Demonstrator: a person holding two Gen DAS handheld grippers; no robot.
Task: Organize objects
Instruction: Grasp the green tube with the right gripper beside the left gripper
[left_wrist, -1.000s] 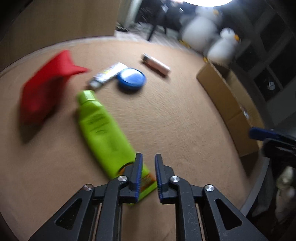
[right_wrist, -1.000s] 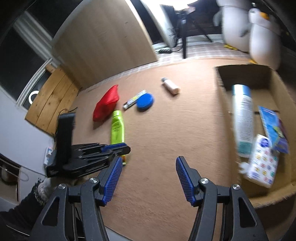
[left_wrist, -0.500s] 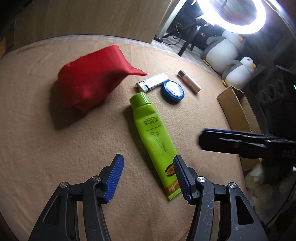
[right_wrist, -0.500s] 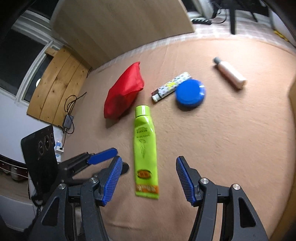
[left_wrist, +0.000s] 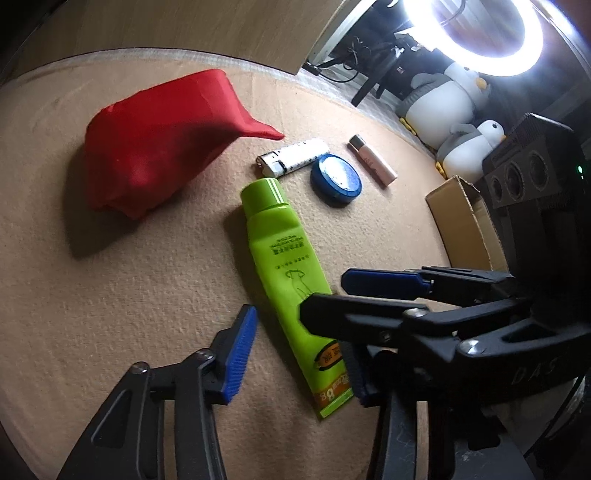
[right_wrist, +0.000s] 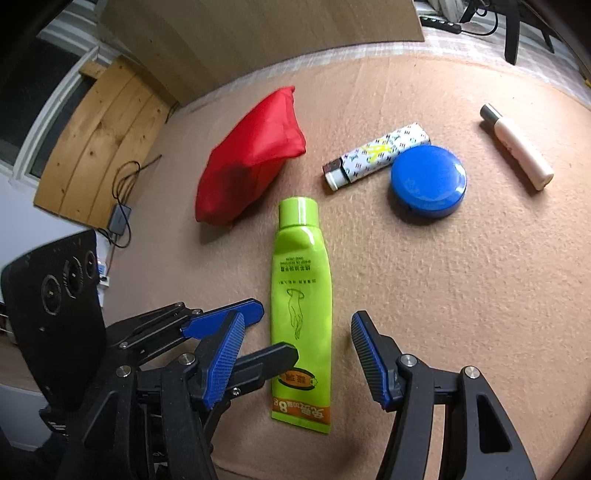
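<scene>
Right wrist view showed a lime-green plastic tube (right_wrist: 301, 295) lying flat mid-tabletop on tan felt (right_wrist: 461, 277), crimped end between both grippers. The right gripper (right_wrist: 295, 363) gaped wide, holding nothing; the left gripper (left_wrist: 299, 354) likewise spread, empty. A red fabric pouch (right_wrist: 251, 162) lay nearer the far-left edge.

A lime-green tube (right_wrist: 301, 291) with darker green print and an orange band at its near end lies on tan felt (right_wrist: 461, 295). Far left sits a plain red pouch (right_wrist: 251, 158). The lighter (right_wrist: 376, 155) is white with dark speckles and a yellow mark; right of it are a solid blue round tin (right_wrist: 428, 181) and a cream, silver-capped bottle (right_wrist: 517, 146). Gripper pads (right_wrist: 223, 358) are blue on black.
</scene>
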